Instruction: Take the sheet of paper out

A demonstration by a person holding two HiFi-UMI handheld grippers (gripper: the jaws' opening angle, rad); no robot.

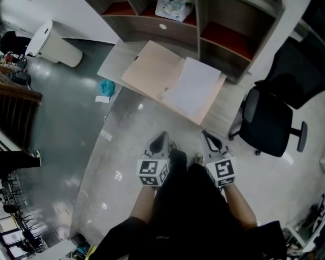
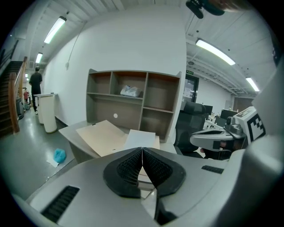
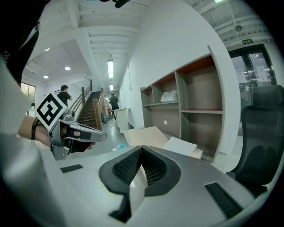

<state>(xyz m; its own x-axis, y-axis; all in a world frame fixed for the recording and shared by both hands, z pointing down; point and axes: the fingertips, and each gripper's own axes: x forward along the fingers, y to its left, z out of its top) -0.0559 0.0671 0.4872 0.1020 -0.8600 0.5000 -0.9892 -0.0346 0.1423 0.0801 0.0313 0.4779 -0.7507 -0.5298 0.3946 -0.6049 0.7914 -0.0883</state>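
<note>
Near and low in the head view: left gripper (image 1: pixel 161 138) and right gripper (image 1: pixel 207 137), side by side, apart from each other, both aimed at the far table (image 1: pixel 112 60). Left jaws closed, ribbed pads meeting in a thin line, nothing between. Right jaws closed too, likewise empty. Touching nothing, well short of the table.

On the table: an open tan folder (image 1: pixel 150 71), spread flat, long axis running from far left to near right. On its right half: the sheet (image 1: pixel 195 85), white and flat. Long axis from near left to far right, set across the folder's length. Near short edge turned toward the grippers, far short edge toward the shelf (image 1: pixel 223 35) standing at the table's far side. Left half of the folder bare.

Around: a black chair (image 1: pixel 269 122) just right of the table; a blue lump (image 1: pixel 106 87) on the floor to the table's left; a white bin (image 1: pixel 53 45) farther left; a pale bag (image 1: pixel 174 9) in one upper shelf compartment.
</note>
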